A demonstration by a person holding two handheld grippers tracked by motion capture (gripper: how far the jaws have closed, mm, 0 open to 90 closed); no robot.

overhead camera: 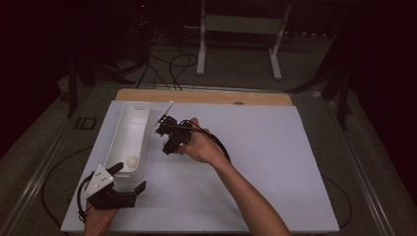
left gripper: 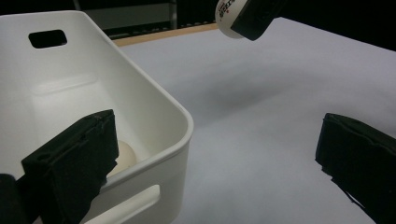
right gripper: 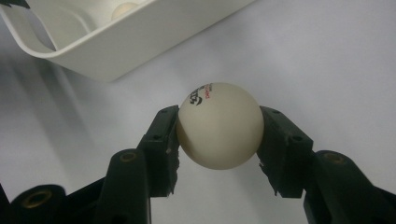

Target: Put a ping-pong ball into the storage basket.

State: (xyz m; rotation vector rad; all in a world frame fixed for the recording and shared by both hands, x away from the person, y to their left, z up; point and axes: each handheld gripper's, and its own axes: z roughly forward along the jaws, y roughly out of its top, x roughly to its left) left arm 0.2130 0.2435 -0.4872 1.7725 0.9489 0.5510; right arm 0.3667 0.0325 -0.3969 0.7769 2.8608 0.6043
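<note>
My right gripper point(right gripper: 218, 135) is shut on a white ping-pong ball point(right gripper: 219, 125) with printed lettering, held a little above the white table sheet point(right gripper: 327, 56). In the high view that right gripper point(overhead camera: 168, 145) hovers just right of the long white bin point(overhead camera: 129, 129). A second ball point(overhead camera: 132, 161) lies in the bin's near end; I see this ball point(left gripper: 123, 157) beside my left jaw too. My left gripper point(left gripper: 217, 158) stands open astride the bin's near corner point(left gripper: 180, 119), one jaw inside, one over the sheet. The held ball point(left gripper: 228, 17) shows at the top of the left gripper view.
The white sheet point(overhead camera: 265, 162) covers a wooden tabletop point(overhead camera: 206, 96), with bare room to the right of my right hand. Beyond the table, cables point(overhead camera: 172, 64) and a white stand point(overhead camera: 241, 29) are on the dark floor.
</note>
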